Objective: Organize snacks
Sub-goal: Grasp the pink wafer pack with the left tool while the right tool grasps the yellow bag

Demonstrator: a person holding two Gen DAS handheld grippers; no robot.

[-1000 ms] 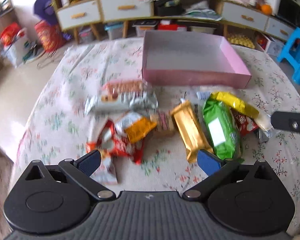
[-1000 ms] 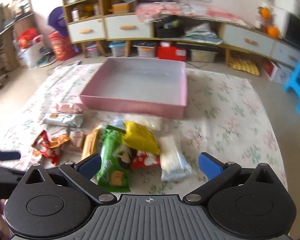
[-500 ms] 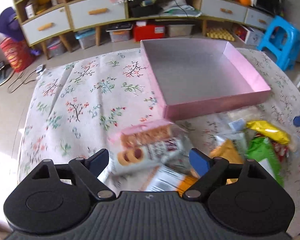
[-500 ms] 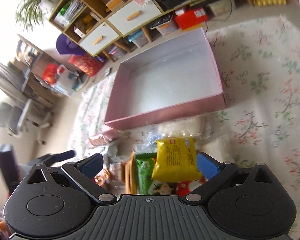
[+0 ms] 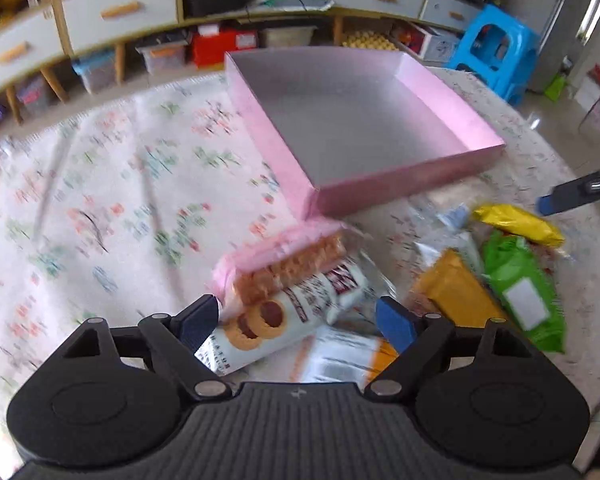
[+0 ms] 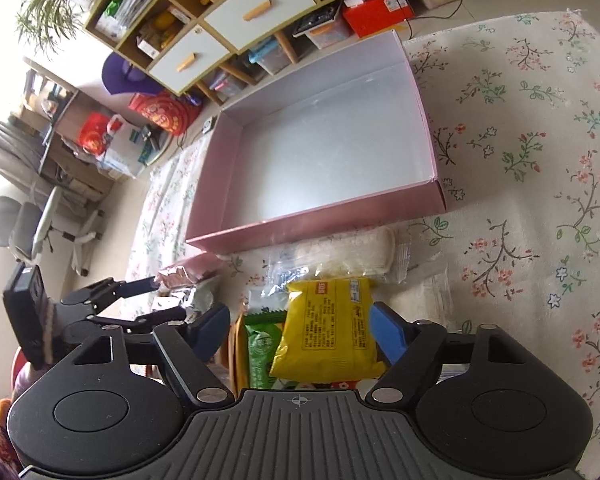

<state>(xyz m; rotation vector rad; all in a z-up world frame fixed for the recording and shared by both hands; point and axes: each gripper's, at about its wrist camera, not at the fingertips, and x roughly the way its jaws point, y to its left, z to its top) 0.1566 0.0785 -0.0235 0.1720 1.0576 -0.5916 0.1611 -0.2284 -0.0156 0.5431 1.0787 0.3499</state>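
An empty pink box (image 5: 400, 188) (image 6: 320, 228) lies on the floral cloth, with a heap of snack packets in front of it. My left gripper (image 5: 296, 320) is low over a white cookie packet (image 5: 300, 308) and a pink wafer packet (image 5: 288, 260). Its jaws are closing with the cookie packet between them. My right gripper (image 6: 300, 324) hangs over a yellow packet (image 6: 328, 328) and a green packet (image 6: 262, 352). Its jaws are closing too; the right pad is at the yellow packet's edge and the left pad stands clear. Neither gripper grips anything.
A golden packet (image 5: 456, 292) and a white cracker packet (image 6: 348, 252) also lie in the heap. The tablecloth (image 5: 100, 200) is bare to the left. Behind the table stand cabinets with drawers (image 5: 120, 12) and a blue stool (image 5: 496, 48).
Both grippers have dropped closer to the heap and their jaws have narrowed. The left one moved over the cookie packet; the right one rolled and came over the yellow packet.
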